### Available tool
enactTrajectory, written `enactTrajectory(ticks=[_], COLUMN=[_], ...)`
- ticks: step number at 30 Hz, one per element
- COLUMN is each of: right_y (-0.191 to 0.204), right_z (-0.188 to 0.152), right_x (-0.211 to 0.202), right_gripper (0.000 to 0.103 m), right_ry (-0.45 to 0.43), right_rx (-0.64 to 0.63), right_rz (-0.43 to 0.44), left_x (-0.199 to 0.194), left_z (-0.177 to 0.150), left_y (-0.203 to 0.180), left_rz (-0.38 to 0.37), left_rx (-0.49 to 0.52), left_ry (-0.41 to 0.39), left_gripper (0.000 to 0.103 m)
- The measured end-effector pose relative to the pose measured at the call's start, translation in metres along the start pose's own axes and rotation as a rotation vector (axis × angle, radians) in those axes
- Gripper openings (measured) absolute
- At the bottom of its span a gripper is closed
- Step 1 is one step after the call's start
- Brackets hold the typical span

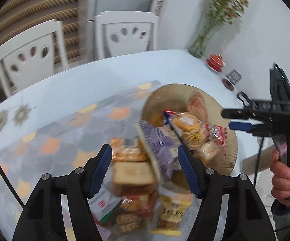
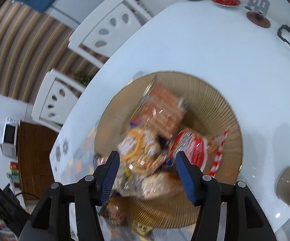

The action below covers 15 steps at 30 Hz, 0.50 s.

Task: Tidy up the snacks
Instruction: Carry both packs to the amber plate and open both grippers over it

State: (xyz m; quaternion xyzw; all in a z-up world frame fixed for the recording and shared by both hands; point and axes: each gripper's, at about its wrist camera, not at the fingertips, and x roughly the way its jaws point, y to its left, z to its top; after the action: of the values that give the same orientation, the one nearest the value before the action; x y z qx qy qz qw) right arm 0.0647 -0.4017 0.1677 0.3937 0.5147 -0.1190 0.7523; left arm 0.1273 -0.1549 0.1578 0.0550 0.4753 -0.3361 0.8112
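Sorting snacks from the table (image 1: 68, 86) into the ribbed tan bowl (image 2: 221, 104) is the step we judge to be in hand, roughly midway: several packets already lie in the bowl, several more wait on the patterned mat (image 1: 50, 140) at the near edge. Our left gripper (image 1: 145, 168) stands with its jaws apart, and the purple packet (image 1: 161, 146) sits tilted between them, leaning over the bowl's near rim; blur keeps us from telling whether the pads press it. Our right gripper (image 2: 148, 172) hangs over the bowl, its jaws parted and gripping nothing we can see. Next move, we reckon: settle the purple packet fully inside, then reach for the loose ones, a toast-coloured packet (image 1: 133, 173) and a yellow packet (image 1: 173, 210), both soft and crinkly, likely to slip. In the bowl we note an orange packet (image 2: 165, 112) towards the far side and a red-and-white packet (image 2: 193, 148) at the right.
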Motion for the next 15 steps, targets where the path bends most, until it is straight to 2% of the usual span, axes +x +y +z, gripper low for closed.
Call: enactTrajectory(ticks=[10,15], right_y=[0.032,0.049], right_z=[-0.038,-0.061], right_x=[0.002,0.007], right_gripper=[0.056,0.056], right_ry=[0.061,0.104], right_rx=[-0.107,-0.156], right_rz=[0.02,0.034], left_x=[-0.049,-0.063], left_z=[-0.026,-0.045], left_y=[0.053,0.076], left_rz=[0.098,0.136], left_rx=[-0.114,-0.173], left_ry=[-0.056,-0.058], left_gripper=[0.066,0.066])
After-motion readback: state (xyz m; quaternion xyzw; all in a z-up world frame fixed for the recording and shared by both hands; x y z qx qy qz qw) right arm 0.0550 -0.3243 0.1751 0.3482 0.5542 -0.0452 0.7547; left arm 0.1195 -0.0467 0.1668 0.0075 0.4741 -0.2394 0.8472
